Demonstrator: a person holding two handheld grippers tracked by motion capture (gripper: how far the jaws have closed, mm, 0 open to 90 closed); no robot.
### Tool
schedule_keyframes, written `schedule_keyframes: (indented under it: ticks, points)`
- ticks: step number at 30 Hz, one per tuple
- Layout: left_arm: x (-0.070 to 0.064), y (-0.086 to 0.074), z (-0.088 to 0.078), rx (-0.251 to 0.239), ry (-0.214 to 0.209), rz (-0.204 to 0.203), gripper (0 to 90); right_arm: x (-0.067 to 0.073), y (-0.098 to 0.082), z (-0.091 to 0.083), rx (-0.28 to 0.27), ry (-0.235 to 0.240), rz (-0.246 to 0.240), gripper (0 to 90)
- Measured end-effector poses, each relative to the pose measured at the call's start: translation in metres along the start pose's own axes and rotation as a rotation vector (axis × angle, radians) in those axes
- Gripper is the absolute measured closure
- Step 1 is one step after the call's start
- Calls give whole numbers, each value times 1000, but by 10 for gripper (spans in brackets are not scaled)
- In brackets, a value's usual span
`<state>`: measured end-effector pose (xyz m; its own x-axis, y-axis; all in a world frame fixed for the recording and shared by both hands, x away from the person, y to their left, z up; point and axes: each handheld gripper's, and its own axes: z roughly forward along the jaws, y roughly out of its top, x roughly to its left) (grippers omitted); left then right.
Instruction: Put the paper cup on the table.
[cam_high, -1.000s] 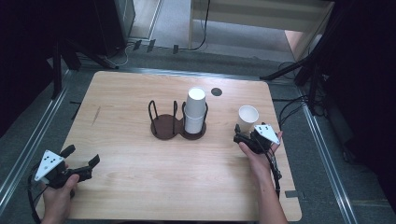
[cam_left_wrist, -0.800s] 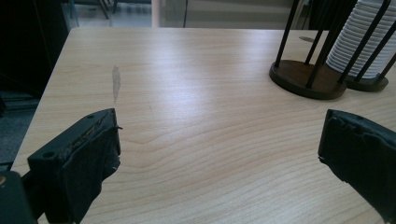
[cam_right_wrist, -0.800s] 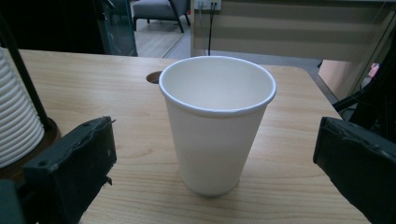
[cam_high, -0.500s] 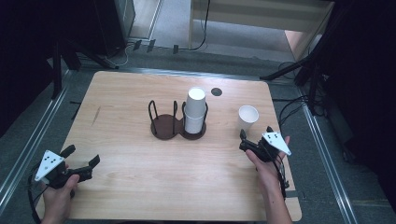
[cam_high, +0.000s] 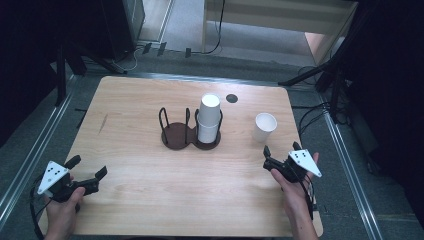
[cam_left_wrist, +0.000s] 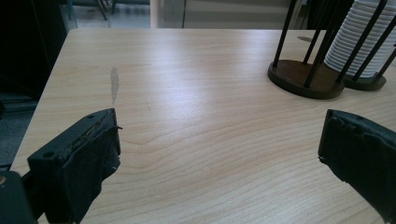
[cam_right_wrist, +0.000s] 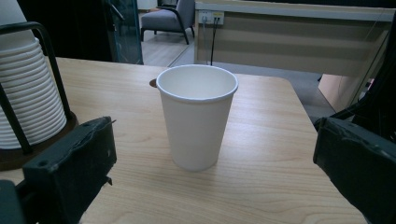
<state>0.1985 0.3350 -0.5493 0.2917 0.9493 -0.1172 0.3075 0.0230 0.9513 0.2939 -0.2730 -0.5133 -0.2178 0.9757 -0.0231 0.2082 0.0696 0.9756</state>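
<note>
High view: right claw (cam_high: 281, 156) lies low on the worktop (cam_high: 150, 200), jaws spread, near the upright paper cup (cam_high: 263, 127); left claw (cam_high: 88, 173) gapes at the near-left corner. Right claw view: cup stands between the parted jaws, untouched. Left claw view: jaws wide apart, facing the cup holder (cam_left_wrist: 306, 77).

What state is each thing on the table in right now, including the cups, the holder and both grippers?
Single white paper cup: upright, empty, standing free on the table.
Stack of white paper cups: nested, standing in the holder's right ring.
Dark two-ring wire cup holder: left ring empty.
Left gripper: open, holding nothing.
Right gripper: open, holding nothing, short of the single cup.
</note>
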Motion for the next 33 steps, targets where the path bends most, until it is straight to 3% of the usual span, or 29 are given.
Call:
schedule_keyframes:
  ticks: [18,33]
  points:
    - [0,0,-1,1,-4,4,0,-21,-13,-30,0,-15,-8,0]
    - [-2,0,-1,4,-5,14,0,-44,-28,-57,11,-39,37,0]
